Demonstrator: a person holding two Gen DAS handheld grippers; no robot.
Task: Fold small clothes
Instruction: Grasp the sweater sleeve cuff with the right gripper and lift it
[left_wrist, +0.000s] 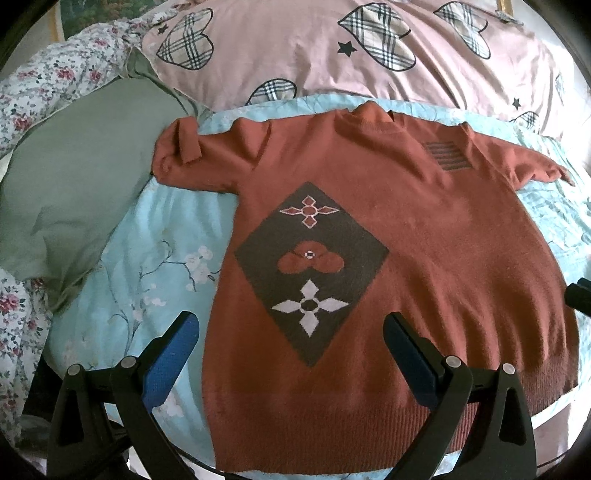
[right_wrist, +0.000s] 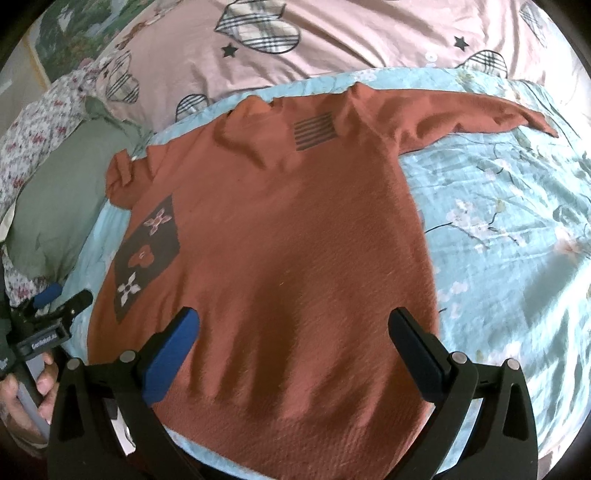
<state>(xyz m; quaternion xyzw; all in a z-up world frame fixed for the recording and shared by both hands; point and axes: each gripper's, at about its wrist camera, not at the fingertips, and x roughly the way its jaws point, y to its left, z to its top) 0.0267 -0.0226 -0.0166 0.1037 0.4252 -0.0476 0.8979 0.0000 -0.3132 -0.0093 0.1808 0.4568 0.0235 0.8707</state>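
Both fisheye views look forward and steeply down from the near hem of the sweater (left_wrist: 424, 229) toward the pink pillow (left_wrist: 332, 62). The left wrist view sits over the hem's left part, the right wrist view further right (close range). Both share the sweater, the bed (right_wrist: 517, 229), and the green pillow (right_wrist: 55, 206).

One sweater, two grippers, four kinds of bedding.

I count one rust sweater (left_wrist: 424, 236), my two grippers, left (left_wrist: 290, 354) and right (right_wrist: 293, 350), one blue quilt (right_wrist: 509, 236), one pink duvet (left_wrist: 295, 48), one green pillow (left_wrist: 85, 177), one floral blanket (left_wrist: 55, 74).
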